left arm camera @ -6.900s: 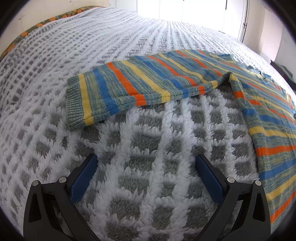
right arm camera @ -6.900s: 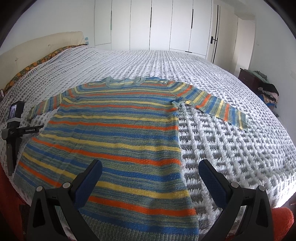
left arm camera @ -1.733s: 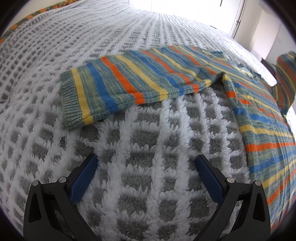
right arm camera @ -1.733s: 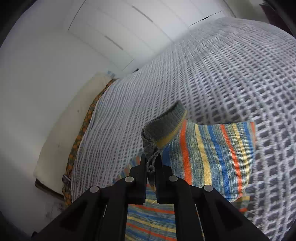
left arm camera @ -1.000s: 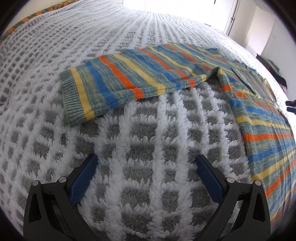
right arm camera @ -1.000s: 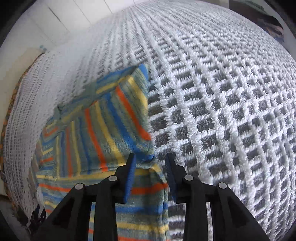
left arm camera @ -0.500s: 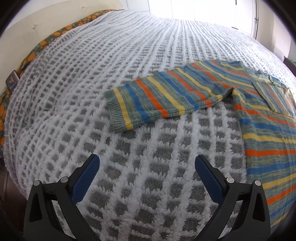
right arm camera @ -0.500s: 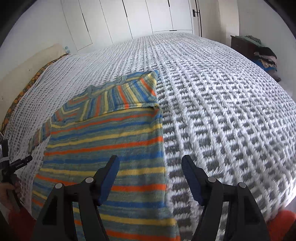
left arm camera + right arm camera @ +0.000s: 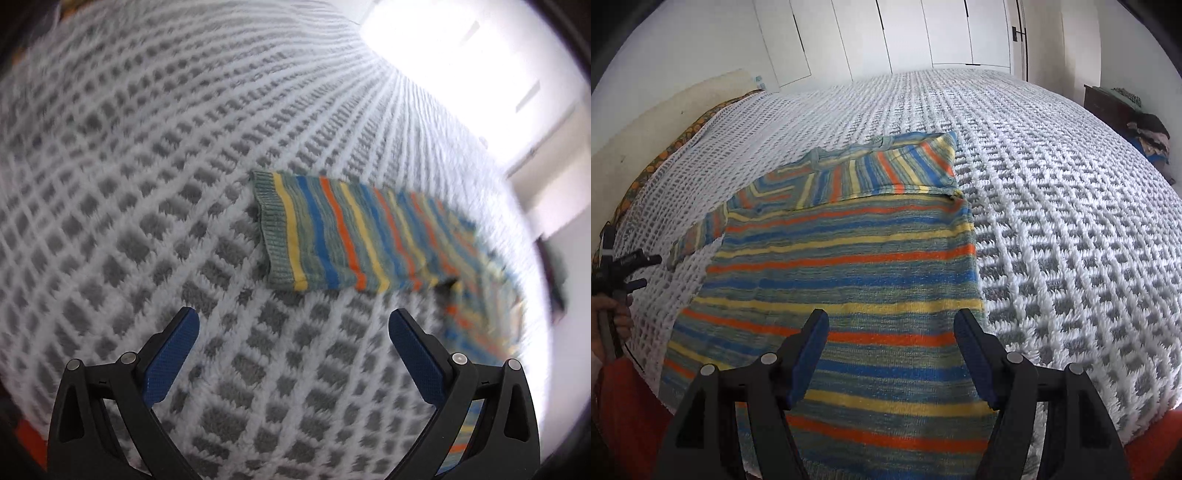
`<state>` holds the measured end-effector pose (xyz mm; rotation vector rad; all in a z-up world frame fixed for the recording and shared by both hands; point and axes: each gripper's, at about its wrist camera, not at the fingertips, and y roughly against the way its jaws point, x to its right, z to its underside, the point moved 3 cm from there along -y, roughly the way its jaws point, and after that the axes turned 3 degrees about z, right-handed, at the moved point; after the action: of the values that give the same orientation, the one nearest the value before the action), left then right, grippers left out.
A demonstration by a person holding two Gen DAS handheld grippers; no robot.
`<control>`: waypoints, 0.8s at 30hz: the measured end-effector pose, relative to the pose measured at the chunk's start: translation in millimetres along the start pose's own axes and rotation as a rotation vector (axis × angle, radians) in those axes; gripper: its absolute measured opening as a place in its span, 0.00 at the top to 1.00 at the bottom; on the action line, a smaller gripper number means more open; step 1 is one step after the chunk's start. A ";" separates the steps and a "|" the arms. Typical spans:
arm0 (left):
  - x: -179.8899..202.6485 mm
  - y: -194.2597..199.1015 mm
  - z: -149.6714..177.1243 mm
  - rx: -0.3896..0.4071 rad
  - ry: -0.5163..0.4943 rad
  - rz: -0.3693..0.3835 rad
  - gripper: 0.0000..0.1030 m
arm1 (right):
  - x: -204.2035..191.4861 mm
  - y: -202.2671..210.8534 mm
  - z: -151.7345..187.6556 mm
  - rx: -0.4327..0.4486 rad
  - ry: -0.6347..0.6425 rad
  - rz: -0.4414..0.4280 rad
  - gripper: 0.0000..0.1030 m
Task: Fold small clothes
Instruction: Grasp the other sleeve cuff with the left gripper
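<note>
A striped knit sweater [image 9: 849,273] in blue, orange, yellow and grey-green lies flat on the bed. Its right sleeve [image 9: 886,166] is folded across the chest below the collar. Its left sleeve [image 9: 332,236] lies stretched out on the blanket, cuff [image 9: 273,232] toward the left. My left gripper [image 9: 291,328] is open and empty, hovering just short of that cuff. My right gripper [image 9: 890,328] is open and empty above the sweater's lower body. The left gripper also shows in the right wrist view [image 9: 624,269] at the far left.
The bed is covered by a white and grey waffle blanket [image 9: 1071,221]. White wardrobe doors [image 9: 905,33] stand behind it. A dark chest with clothes [image 9: 1126,114] is at the right. A patterned headboard edge [image 9: 665,151] runs along the left.
My right gripper carried the right sleeve over the chest, let it go, opened and drew back over the hem. My left gripper has swung toward the left sleeve's cuff; its view is blurred.
</note>
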<state>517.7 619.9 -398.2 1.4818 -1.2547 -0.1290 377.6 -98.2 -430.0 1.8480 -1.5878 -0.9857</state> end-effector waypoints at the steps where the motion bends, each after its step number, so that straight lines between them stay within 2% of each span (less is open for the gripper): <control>1: -14.4 -2.1 -8.4 -0.025 0.094 0.075 0.01 | -3.1 -0.3 1.0 0.001 0.013 -0.007 0.31; 3: -34.9 -9.9 -21.3 -0.073 0.207 0.163 0.02 | -8.0 -2.2 2.7 -0.001 0.033 -0.019 0.30; 4: -35.0 -10.6 -21.6 -0.075 0.210 0.167 0.04 | -9.7 -3.4 3.2 -0.002 0.038 -0.026 0.30; 6: -45.9 -19.5 -30.3 -0.084 0.220 0.180 0.15 | -13.0 -5.8 3.3 -0.003 0.042 -0.043 0.30; 8: -46.3 -24.0 -31.9 -0.097 0.226 0.194 0.40 | -15.7 -7.3 2.9 -0.003 0.045 -0.053 0.30; 10: -41.4 -34.9 -33.6 -0.135 0.232 0.262 0.49 | -18.2 -7.5 3.0 0.001 0.054 -0.056 0.30; 13: -31.1 -39.9 -34.1 -0.138 0.183 0.254 0.50 | -20.6 -8.9 4.4 -0.004 0.065 -0.056 0.30; 14: -29.0 -44.0 -34.4 -0.141 0.167 0.226 0.45 | -20.7 -9.3 4.7 -0.006 0.062 -0.056 0.30; 15: -30.9 -55.3 -34.4 -0.159 0.165 0.163 0.42 | -20.6 -10.1 5.1 -0.009 0.060 -0.057 0.30; 18: -38.2 -70.7 -35.8 -0.174 0.192 0.122 0.40 | -21.0 -12.1 5.8 -0.014 0.059 -0.059 0.30; 19: -38.0 -71.8 -37.6 -0.166 0.193 0.120 0.47 | -21.3 -12.3 5.8 -0.014 0.061 -0.059 0.30; 20: -35.5 -71.1 -39.6 -0.152 0.177 0.110 0.74 | -21.8 -12.3 5.9 -0.014 0.063 -0.060 0.30; 21: -31.7 -70.9 -42.2 -0.149 0.148 0.096 0.96 | -22.7 -12.1 6.2 -0.013 0.065 -0.060 0.30; 23: -25.7 -67.0 -44.8 -0.143 0.125 0.068 0.99 | -23.0 -11.1 6.5 -0.008 0.068 -0.063 0.30; 24: -15.1 -58.1 -50.4 -0.109 0.095 0.045 1.00 | -22.9 -10.2 6.5 -0.004 0.067 -0.065 0.30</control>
<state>580.4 652.0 -432.6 1.3497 -1.1851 -0.0944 377.5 -73.4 -437.3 1.9203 -1.4939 -0.9439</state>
